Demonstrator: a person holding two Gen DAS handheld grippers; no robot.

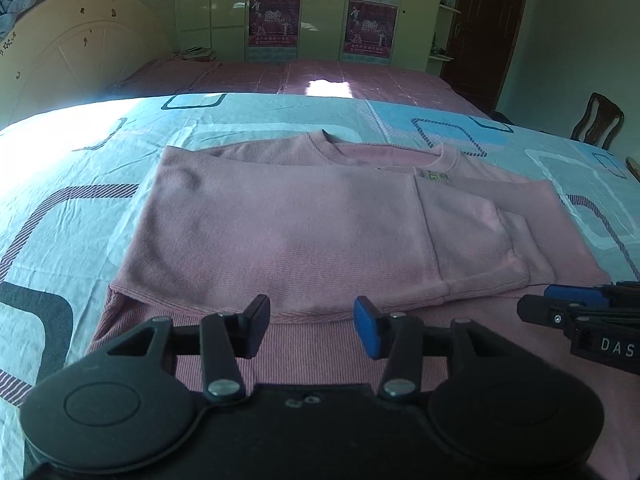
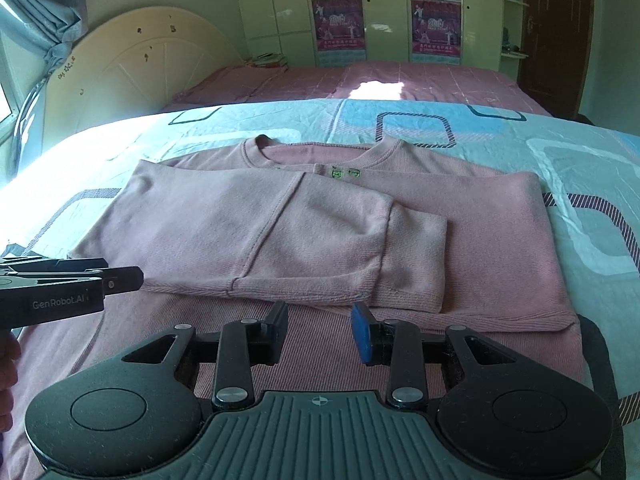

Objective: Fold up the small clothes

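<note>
While the pink sweater [image 2: 280,232] lay part-folded on the patterned bedsheet [image 2: 580,184], both the left gripper [image 1: 312,326] and right gripper [image 2: 320,332] hovered released above its hem, risking an uneven, skewed fold.

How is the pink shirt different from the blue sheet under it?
The pink shirt is plain, while the blue sheet has square outlines on it. The pink shirt is partly folded, with a sleeve laid across its body, while the blue sheet lies spread out flat. The pink shirt covers only the middle, and the blue sheet shows on all sides past it. Both are soft cloth lying on the bed.
</note>
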